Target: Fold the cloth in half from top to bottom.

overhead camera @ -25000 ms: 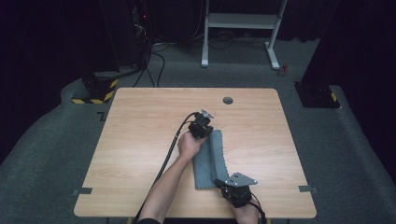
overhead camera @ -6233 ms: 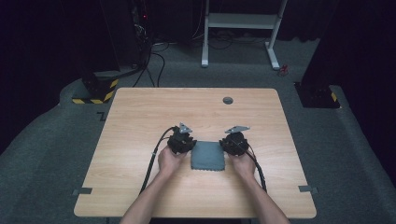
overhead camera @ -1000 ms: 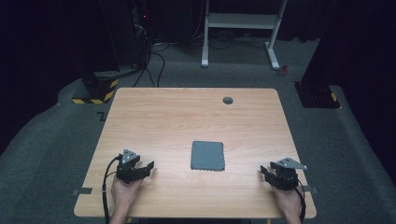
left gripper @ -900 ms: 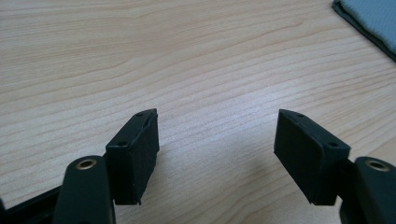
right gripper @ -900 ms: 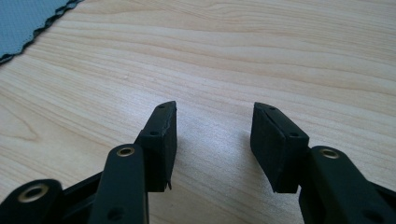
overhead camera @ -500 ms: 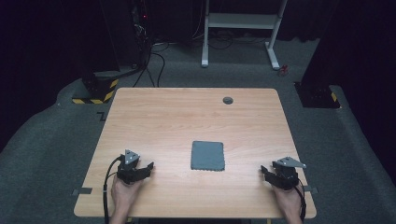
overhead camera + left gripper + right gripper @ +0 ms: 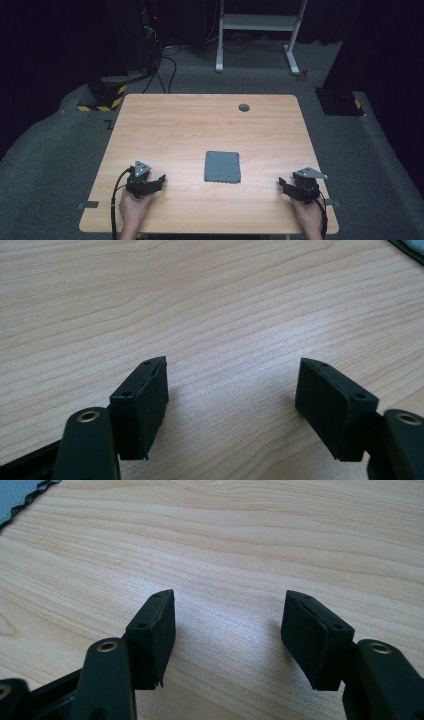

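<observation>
A folded grey cloth [image 7: 222, 166] lies flat as a small square near the middle of the wooden table [image 7: 200, 125]. My left gripper [image 7: 159, 179] rests near the front left, well to the left of the cloth, its jaws open over bare wood [image 7: 232, 385]. My right gripper [image 7: 282, 182] sits near the front right edge, apart from the cloth, open too [image 7: 230, 620]. Its jaws have just been opening, with nothing between them. A corner of the cloth [image 7: 412, 245] peeks in at the top right of the left gripper view and at the top left [image 7: 17, 492] of the right gripper view.
A dark round grommet [image 7: 244, 107] sits near the table's far edge. Beyond the table stand a white desk frame [image 7: 260, 22] and black cables [image 7: 160, 65] on the grey floor. Both hands hold their grippers close to the front edge.
The cloth, a long strip at first, now lies folded into a square. Both grippers have drawn back from it to the front corners. Over the last second nothing visibly moves.
</observation>
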A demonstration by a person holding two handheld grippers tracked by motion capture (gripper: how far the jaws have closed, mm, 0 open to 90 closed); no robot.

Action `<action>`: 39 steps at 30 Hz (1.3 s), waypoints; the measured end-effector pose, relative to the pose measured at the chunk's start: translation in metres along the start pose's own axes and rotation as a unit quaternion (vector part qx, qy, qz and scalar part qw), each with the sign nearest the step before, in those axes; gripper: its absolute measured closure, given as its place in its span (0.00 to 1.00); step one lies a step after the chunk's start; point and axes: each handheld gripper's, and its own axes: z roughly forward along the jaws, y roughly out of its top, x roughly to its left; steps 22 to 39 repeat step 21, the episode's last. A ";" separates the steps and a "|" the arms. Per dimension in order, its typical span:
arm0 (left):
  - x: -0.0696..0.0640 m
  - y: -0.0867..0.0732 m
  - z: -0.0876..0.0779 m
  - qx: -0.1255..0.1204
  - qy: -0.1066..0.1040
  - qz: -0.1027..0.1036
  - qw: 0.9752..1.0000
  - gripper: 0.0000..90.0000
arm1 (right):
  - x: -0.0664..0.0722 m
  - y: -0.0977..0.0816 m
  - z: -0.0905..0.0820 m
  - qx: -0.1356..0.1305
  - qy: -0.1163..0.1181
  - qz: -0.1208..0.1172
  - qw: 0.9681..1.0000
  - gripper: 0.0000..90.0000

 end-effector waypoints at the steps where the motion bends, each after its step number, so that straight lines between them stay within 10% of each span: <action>1: 0.000 0.000 0.000 0.000 0.000 0.000 1.000 0.33 | 0.000 0.000 0.000 0.000 0.000 0.000 1.000 0.43; 39: 0.000 0.000 0.000 0.000 -0.002 -0.003 1.000 0.33 | 0.000 0.000 0.000 0.000 0.000 0.000 1.000 0.43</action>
